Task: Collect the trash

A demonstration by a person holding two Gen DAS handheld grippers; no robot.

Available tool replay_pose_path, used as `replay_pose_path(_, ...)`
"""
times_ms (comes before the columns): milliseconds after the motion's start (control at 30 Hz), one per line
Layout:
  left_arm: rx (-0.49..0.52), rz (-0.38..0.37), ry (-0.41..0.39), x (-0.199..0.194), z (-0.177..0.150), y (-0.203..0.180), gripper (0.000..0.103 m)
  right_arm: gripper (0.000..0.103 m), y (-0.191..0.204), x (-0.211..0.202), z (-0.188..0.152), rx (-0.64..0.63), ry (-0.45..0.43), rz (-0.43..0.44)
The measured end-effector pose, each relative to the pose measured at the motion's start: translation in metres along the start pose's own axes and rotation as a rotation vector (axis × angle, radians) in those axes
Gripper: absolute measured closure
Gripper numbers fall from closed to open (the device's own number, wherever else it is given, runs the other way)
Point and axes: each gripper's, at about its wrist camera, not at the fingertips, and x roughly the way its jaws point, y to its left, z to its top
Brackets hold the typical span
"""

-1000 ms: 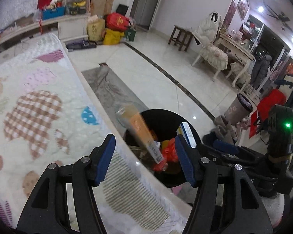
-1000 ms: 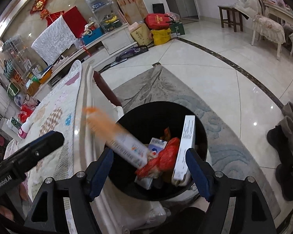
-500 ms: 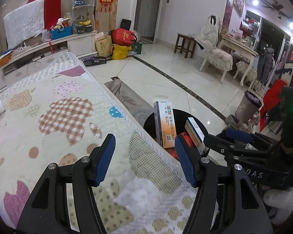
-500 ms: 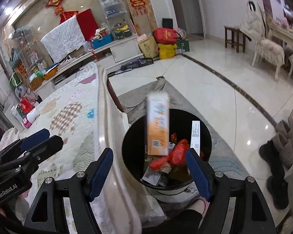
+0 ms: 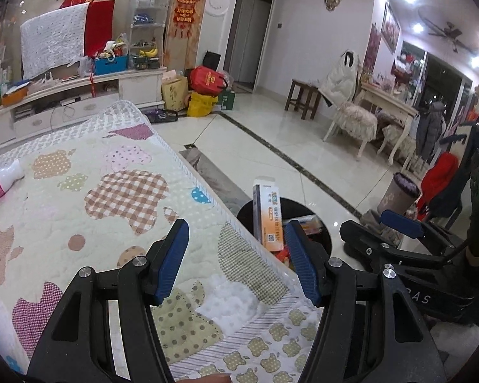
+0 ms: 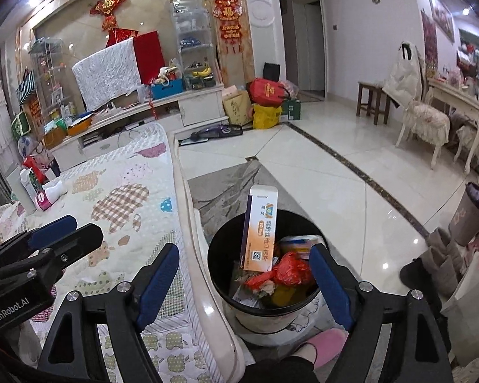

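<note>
Tall orange-and-white carton point(image 6: 260, 229) standing upright in black trash bin point(image 6: 220, 249), lower centre of right wrist view, red wrapper point(image 6: 292, 268) beside it, right gripper point(image 6: 244, 284) released, empty, left gripper point(image 5: 236, 261) spread, empty, over patchwork quilt point(image 5: 89, 198).

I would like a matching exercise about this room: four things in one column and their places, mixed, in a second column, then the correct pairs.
Things:
1. orange and white box
2. white and pink bottle
3. pink slipper
4. yellow bag

Places:
A. lying on the quilt
B. on the floor beside the bin
C. standing upright in the black bin
D. on the floor under the red bag

Pairs: 1-C, 2-A, 3-B, 4-D
</note>
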Motion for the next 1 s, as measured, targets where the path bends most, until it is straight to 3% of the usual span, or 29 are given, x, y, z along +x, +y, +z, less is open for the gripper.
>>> replay_pose_path(567,0.010,0.004,-0.063,-0.018,0.003,-0.001,0.041,0.018,0.014,-0.028,0.008,-0.036,-0.097,-0.041)
replay_pose_path(1000,0.008,0.017,-0.061,-0.018,0.000,0.000,0.041,0.018,0.013,-0.027,0.008,-0.030,-0.101,-0.043)
